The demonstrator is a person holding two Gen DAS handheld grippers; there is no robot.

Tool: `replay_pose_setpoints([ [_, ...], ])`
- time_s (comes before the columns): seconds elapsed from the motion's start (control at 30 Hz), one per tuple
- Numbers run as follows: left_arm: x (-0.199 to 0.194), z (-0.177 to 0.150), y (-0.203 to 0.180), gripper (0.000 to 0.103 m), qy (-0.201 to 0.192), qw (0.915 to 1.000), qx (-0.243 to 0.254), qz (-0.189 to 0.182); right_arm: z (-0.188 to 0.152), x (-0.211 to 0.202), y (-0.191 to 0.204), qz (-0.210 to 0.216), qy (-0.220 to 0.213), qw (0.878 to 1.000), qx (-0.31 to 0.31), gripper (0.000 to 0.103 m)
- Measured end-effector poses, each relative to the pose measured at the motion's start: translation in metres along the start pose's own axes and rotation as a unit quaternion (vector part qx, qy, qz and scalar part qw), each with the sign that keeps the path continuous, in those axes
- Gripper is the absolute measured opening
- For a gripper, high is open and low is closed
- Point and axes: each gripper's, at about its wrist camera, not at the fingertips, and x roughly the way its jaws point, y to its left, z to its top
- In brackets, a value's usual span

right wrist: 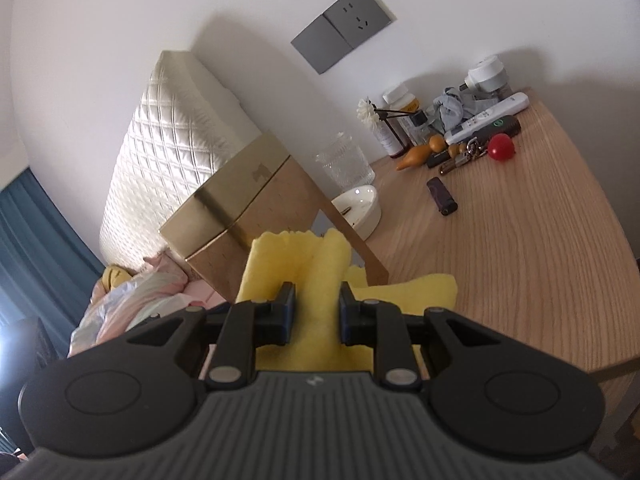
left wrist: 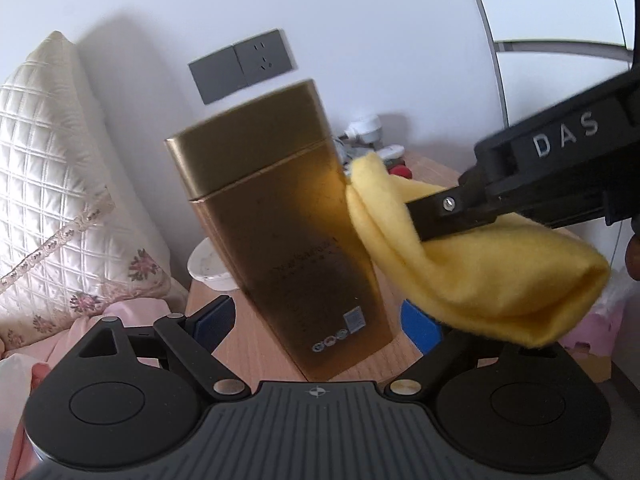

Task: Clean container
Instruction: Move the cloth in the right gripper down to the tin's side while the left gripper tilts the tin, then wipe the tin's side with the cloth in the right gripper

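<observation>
A tall gold tin container (left wrist: 280,216) with a lid stands tilted between the jaws of my left gripper (left wrist: 316,320), which is shut on its lower part and holds it above the wooden table (left wrist: 256,352). My right gripper (right wrist: 316,308) is shut on a folded yellow cloth (right wrist: 316,272). The cloth (left wrist: 460,264) presses against the container's right side. The container (right wrist: 240,216) also shows in the right wrist view, just beyond the cloth.
A white dish (right wrist: 360,208) and a ribbed glass (right wrist: 348,164) stand behind the container. Bottles, a remote (right wrist: 488,114), keys, a red ball (right wrist: 502,148) and a lighter (right wrist: 440,196) lie at the table's back. A quilted headboard (right wrist: 168,144) and bedding are to the left.
</observation>
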Motion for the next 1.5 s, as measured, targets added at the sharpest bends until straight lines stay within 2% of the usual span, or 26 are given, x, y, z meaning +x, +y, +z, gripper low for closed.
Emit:
replay_pose_setpoints([
  [0.4, 0.01, 0.0, -0.016, 0.094, 0.036, 0.999, 0.008, 0.025, -0.006, -0.012, -0.007, 0.01, -0.017, 0.999, 0.033, 0.024],
  [0.53, 0.018, -0.001, -0.019, 0.094, 0.055, 0.998, 0.012, 0.028, -0.009, -0.013, -0.009, 0.017, -0.009, 0.999, 0.041, 0.024],
  [0.63, 0.018, -0.003, -0.023, 0.094, 0.06, 0.9971, 0.033, 0.033, -0.012, -0.008, -0.01, 0.02, 0.004, 0.999, 0.043, 0.024],
  [0.8, 0.017, -0.003, -0.021, 0.095, 0.058, 0.9976, 0.023, 0.03, -0.013, -0.009, -0.012, 0.025, 0.0, 0.998, 0.054, 0.024],
  [0.87, 0.021, -0.003, -0.021, 0.096, 0.05, 0.9982, 0.025, 0.023, -0.013, -0.01, -0.014, 0.026, -0.003, 0.998, 0.055, 0.024],
  [1.17, 0.013, -0.001, -0.025, 0.096, 0.006, 0.9986, 0.019, -0.049, -0.007, -0.021, -0.035, 0.016, -0.054, 0.995, 0.085, 0.024],
  [1.5, 0.011, 0.001, -0.012, 0.096, 0.003, 0.9975, 0.019, -0.069, -0.004, -0.032, -0.045, 0.011, -0.074, 0.99, 0.116, 0.024],
])
